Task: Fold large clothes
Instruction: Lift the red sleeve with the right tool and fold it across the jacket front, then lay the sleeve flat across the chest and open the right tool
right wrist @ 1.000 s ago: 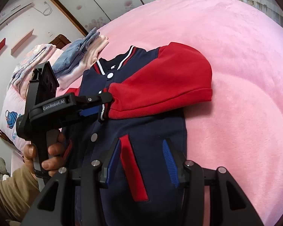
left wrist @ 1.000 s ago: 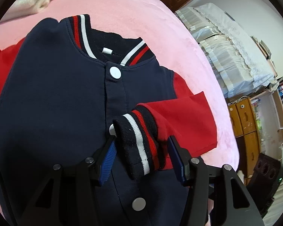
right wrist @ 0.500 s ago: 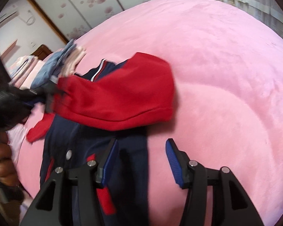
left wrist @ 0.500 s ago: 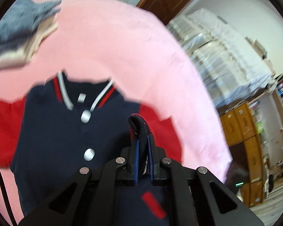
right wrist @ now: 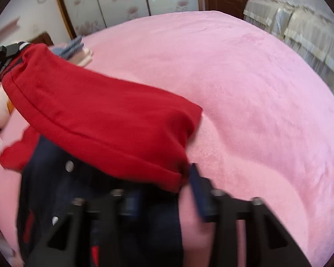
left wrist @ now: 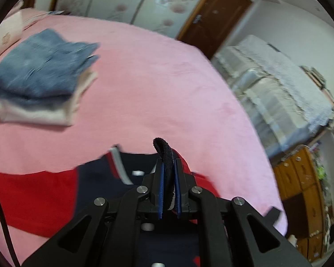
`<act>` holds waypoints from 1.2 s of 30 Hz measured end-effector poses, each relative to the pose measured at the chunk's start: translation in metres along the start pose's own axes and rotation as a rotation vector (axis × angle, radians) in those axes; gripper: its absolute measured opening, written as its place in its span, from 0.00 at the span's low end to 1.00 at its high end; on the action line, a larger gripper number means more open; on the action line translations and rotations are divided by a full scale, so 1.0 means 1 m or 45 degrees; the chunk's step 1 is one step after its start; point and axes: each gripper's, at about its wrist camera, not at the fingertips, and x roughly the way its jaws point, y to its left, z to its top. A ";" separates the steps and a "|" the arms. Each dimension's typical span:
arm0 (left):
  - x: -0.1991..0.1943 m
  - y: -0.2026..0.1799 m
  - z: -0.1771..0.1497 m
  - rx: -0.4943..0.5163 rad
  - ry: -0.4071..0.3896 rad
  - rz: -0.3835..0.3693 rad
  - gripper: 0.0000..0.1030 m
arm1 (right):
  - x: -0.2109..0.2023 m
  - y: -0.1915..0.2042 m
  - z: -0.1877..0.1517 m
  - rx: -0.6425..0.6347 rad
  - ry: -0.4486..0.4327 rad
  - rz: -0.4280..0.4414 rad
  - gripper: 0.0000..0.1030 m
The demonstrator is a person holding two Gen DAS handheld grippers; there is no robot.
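Note:
A navy varsity jacket (left wrist: 113, 180) with red sleeves lies on the pink bed. My left gripper (left wrist: 168, 166) is shut on the dark ribbed cuff (left wrist: 164, 153) of one red sleeve and holds it above the jacket. In the right wrist view that red sleeve (right wrist: 104, 120) stretches up and left to the left gripper (right wrist: 2, 53). My right gripper (right wrist: 162, 191) is open, low over the jacket's navy body (right wrist: 55, 195), with the sleeve's shoulder end between its fingers. The other red sleeve (left wrist: 31, 195) lies flat to the left.
A folded stack of blue and beige clothes (left wrist: 42, 75) sits on the pink bedspread (left wrist: 167, 89) behind the jacket. A lace-covered sofa (left wrist: 278, 84) and wooden cabinets (left wrist: 300, 182) stand past the bed's right edge. Sliding wardrobe doors (right wrist: 127, 2) line the back wall.
My left gripper closed on the sleeve cuff and lifted it up and away, pulling the red sleeve taut. My right gripper moved in under the sleeve's shoulder end.

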 end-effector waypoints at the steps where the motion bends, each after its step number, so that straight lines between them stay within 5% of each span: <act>1: 0.005 0.010 -0.003 -0.015 0.015 0.018 0.06 | 0.000 0.000 -0.001 -0.021 0.004 -0.016 0.26; 8: 0.076 0.083 -0.054 -0.088 0.277 0.238 0.07 | 0.000 -0.004 -0.018 -0.093 0.047 -0.063 0.29; 13: 0.081 0.109 -0.065 -0.221 0.283 0.123 0.14 | -0.015 -0.008 -0.023 -0.091 0.103 0.010 0.37; 18: 0.069 0.101 -0.059 -0.162 0.290 0.062 0.47 | -0.048 -0.021 -0.012 -0.034 0.060 0.195 0.56; 22: 0.066 0.090 -0.056 -0.095 0.287 0.050 0.47 | -0.048 -0.038 0.016 0.129 0.008 0.262 0.60; 28: 0.076 0.095 -0.063 -0.066 0.341 0.067 0.47 | 0.009 -0.055 0.049 0.331 0.082 0.281 0.60; 30: 0.081 0.093 -0.065 -0.049 0.345 0.082 0.43 | 0.032 -0.058 0.058 0.374 0.122 0.288 0.54; 32: 0.086 0.091 -0.066 -0.045 0.350 0.091 0.37 | 0.050 -0.059 0.063 0.387 0.168 0.319 0.20; 33: 0.087 0.092 -0.065 -0.049 0.352 0.098 0.36 | 0.058 -0.058 0.066 0.370 0.199 0.336 0.10; 36: 0.090 0.093 -0.065 -0.049 0.361 0.111 0.30 | 0.065 -0.045 0.072 0.234 0.201 0.288 0.06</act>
